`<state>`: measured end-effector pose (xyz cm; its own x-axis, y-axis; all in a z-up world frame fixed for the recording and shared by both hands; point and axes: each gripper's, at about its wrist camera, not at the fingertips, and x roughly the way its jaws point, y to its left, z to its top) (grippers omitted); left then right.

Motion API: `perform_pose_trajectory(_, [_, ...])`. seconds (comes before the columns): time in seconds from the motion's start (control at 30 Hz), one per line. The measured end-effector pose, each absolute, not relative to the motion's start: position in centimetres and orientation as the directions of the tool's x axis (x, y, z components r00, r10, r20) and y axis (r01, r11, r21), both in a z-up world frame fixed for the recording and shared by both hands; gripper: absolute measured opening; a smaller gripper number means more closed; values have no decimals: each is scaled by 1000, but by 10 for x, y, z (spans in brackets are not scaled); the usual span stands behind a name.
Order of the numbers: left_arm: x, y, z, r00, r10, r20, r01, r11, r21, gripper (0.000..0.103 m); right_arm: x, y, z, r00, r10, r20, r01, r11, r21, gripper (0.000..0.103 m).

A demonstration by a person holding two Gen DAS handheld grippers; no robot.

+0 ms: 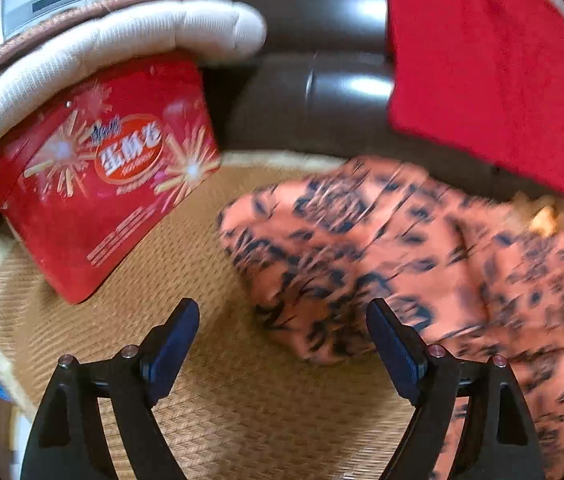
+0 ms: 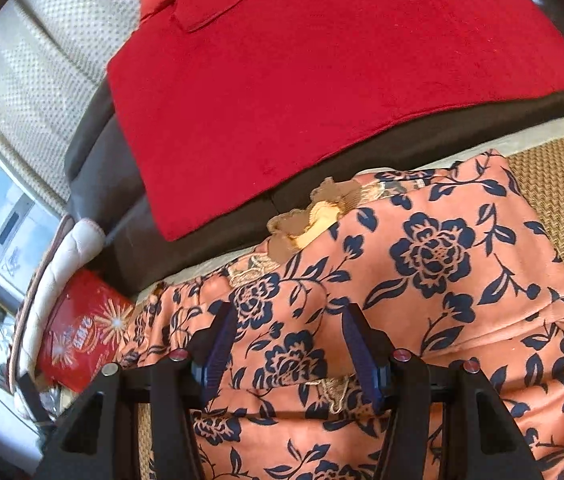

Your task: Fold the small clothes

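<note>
A small salmon-pink garment with a dark blue flower print (image 2: 434, 280) lies partly folded on a woven straw mat (image 1: 202, 392). It shows blurred in the left wrist view (image 1: 382, 256). My left gripper (image 1: 282, 320) is open and empty, low over the mat by the garment's left edge. My right gripper (image 2: 288, 328) is open, right above the middle of the garment, with cloth between its fingers but not pinched. A tan lace collar (image 2: 314, 216) lies at the garment's far edge.
A red blanket (image 2: 322, 80) hangs over the dark brown sofa back (image 1: 322, 60) behind the mat. A red snack bag (image 1: 102, 176) leans against a cream cushion (image 1: 122, 44) at the left, also in the right wrist view (image 2: 82, 340).
</note>
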<state>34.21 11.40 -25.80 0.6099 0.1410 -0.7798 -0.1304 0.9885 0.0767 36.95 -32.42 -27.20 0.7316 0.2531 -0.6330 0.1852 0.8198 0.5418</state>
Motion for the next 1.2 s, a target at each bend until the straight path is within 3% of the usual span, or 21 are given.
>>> perform_pose_trajectory(0.2, [370,118,-265,576,233,-784,-149,972,179,86,372,-345,-273,738,260,-623,218,782,584,59])
perform_pose_trajectory(0.37, [406,88,-279,497,307,-811,7,934,357,86,371,-360,-271,753,261,-603,234,751,617,59])
perform_pose_trajectory(0.57, [427,95,-285,482,320,-816,32,924,381,81,364,-382,-262,789,247,-562,250,706,662,59])
perform_pose_trajectory(0.63, [433,91,-286,473,312,-824,67,920,387,72,362,-390,-260,799,244,-550,255,690,677,59])
perform_pose_trajectory(0.67, [436,87,-288,468,300,-831,91,919,384,60,361,-393,-259,801,245,-546,257,684,683,59])
perform_pose_trajectory(0.7, [438,86,-290,458,296,-838,105,919,381,37,360,-396,-259,803,245,-543,258,678,688,59])
perform_pose_trajectory(0.73, [441,85,-293,445,302,-843,107,917,384,21,359,-399,-258,806,244,-539,259,675,691,59])
perform_pose_trajectory(0.8, [444,90,-294,436,298,-849,86,926,369,13,357,-405,-256,812,242,-532,258,668,698,59])
perform_pose_trajectory(1.0, [438,99,-239,541,226,-810,39,955,293,8,355,-420,-252,819,248,-517,251,655,713,59])
perform_pose_trajectory(1.2, [418,25,-153,674,90,-734,198,934,296,7,363,-423,-264,782,421,-460,182,551,815,59])
